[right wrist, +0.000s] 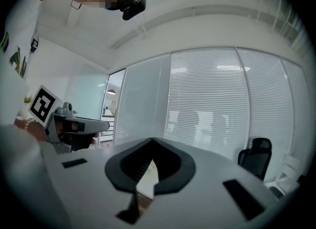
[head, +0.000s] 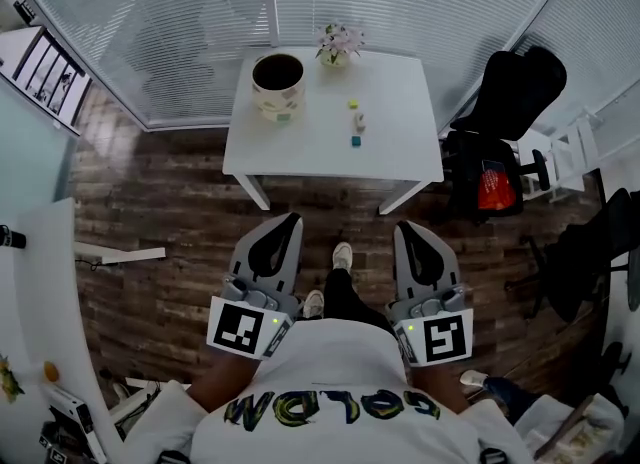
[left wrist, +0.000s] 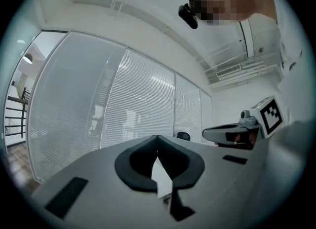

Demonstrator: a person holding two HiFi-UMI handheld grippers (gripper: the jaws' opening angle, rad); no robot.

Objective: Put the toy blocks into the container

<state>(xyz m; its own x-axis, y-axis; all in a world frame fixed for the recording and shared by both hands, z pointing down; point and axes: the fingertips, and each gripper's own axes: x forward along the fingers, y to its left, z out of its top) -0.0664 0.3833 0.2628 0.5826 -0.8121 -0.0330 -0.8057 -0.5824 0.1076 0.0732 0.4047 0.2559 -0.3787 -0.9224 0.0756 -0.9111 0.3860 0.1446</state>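
On the tabletop (head: 400, 157), the container (head: 277, 82) interior is dark, contents unclear; toy blocks (head: 356, 123) lie outside. Both left gripper (head: 289, 222) and right gripper (head: 405, 228) are closed, empty.

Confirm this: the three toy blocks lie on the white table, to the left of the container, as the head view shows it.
Not quite: the head view shows the three toy blocks on the white table to the right of the container, not the left. The rest stands.
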